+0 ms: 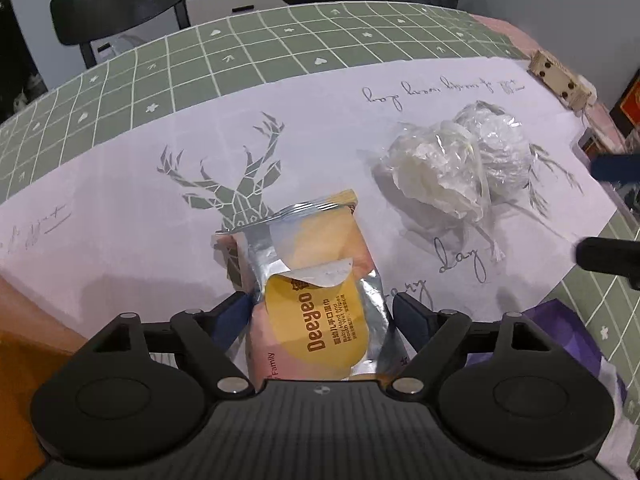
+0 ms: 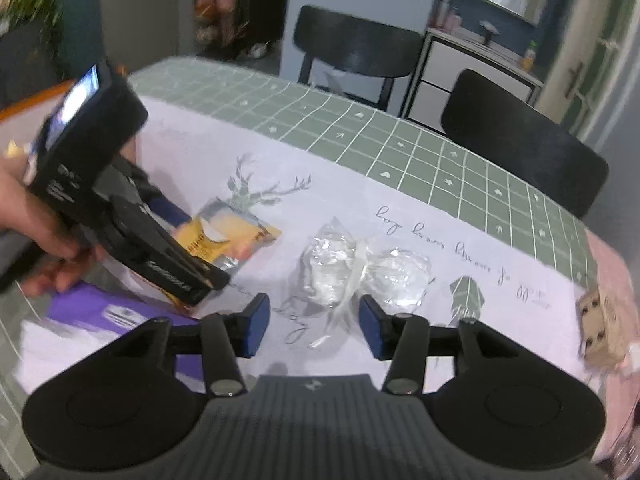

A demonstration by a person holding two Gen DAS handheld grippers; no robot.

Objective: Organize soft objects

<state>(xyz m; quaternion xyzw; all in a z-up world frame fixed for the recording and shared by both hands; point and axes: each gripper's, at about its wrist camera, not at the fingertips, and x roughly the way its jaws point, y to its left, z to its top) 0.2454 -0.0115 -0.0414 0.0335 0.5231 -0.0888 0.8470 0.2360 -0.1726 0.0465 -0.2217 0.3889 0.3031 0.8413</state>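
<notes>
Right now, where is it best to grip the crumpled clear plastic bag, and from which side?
Probably around the pinched waist of the clear plastic bag, where a white strip ties it between two bulging lobes. Come from above and the near side with the right gripper, whose open jaws already face it; the lobes are wider and slippery.

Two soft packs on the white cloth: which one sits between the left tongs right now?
The orange Deeyeo wet-wipes pack, its label flap peeled up, sits between the left tongs. The crumpled clear plastic bag lies apart from it, in front of the right tongs.
</notes>
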